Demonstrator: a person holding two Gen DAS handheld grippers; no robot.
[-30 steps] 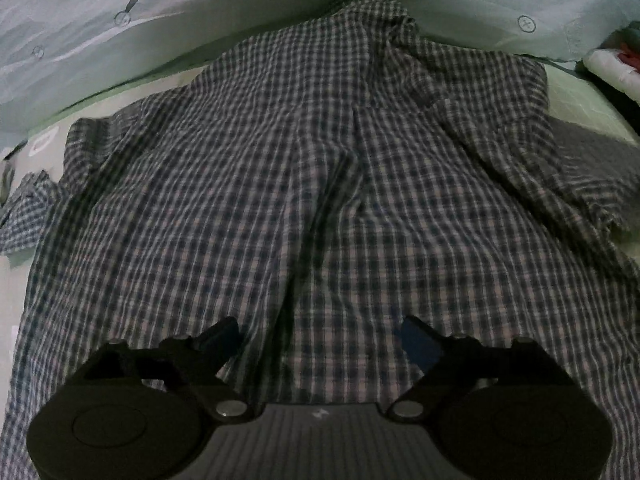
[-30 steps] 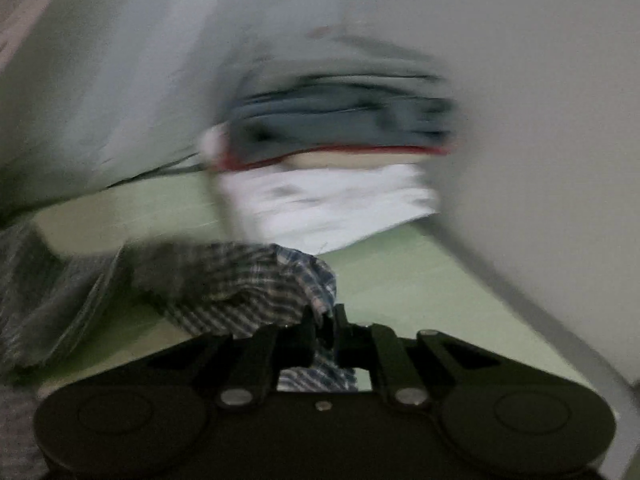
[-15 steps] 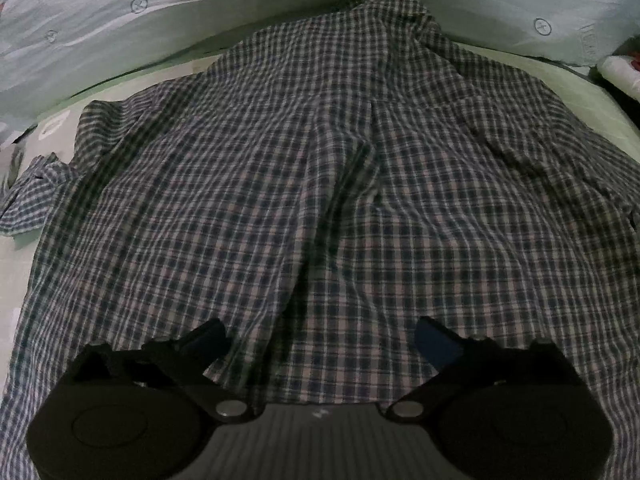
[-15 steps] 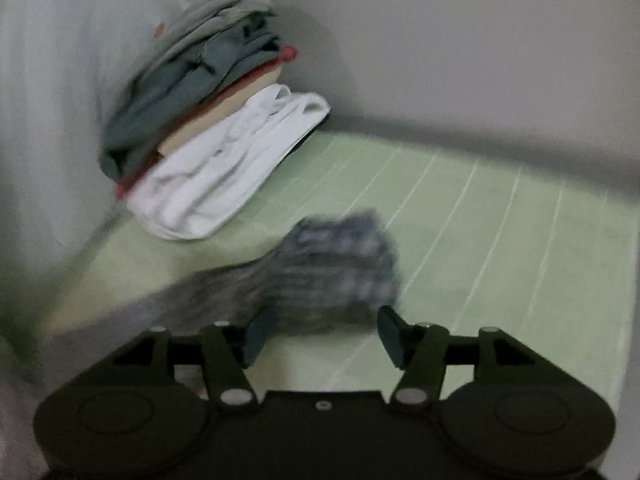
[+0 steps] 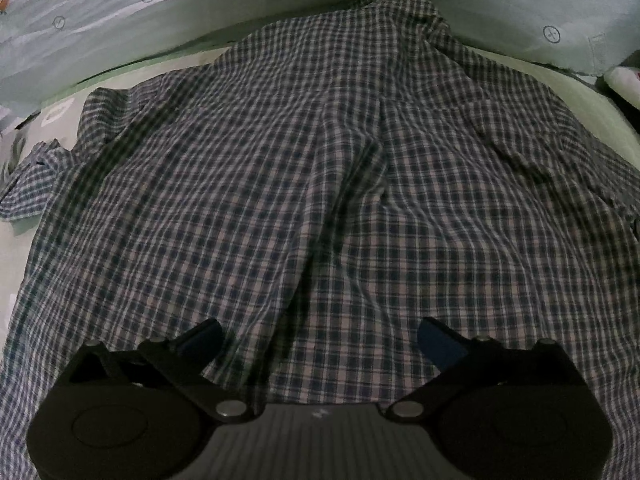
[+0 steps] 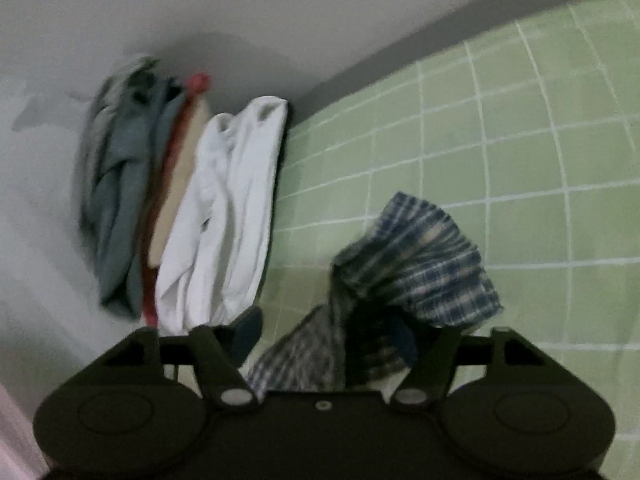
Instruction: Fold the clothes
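Observation:
A dark blue and white checked shirt [image 5: 320, 168] lies spread over the bed and fills the left wrist view, collar end at the far side. My left gripper [image 5: 320, 338] hovers open just above its near hem, holding nothing. In the right wrist view, one crumpled sleeve of the shirt [image 6: 416, 264] lies on the green gridded sheet [image 6: 520, 140]. My right gripper [image 6: 326, 334] is open, its jaws standing on either side of the sleeve without gripping it.
A stack of folded clothes [image 6: 188, 208], grey, red, beige and white, leans against the pale wall [image 6: 280, 8] left of the sleeve. A light printed quilt [image 5: 160, 20] borders the far side of the shirt. The shirt's other sleeve [image 5: 36, 184] lies bunched at the left.
My right gripper has opened and let go of the sleeve, which now lies on the sheet; its view has swung round. The right sleeve got pulled outward, flattening that side. My left gripper stayed open.

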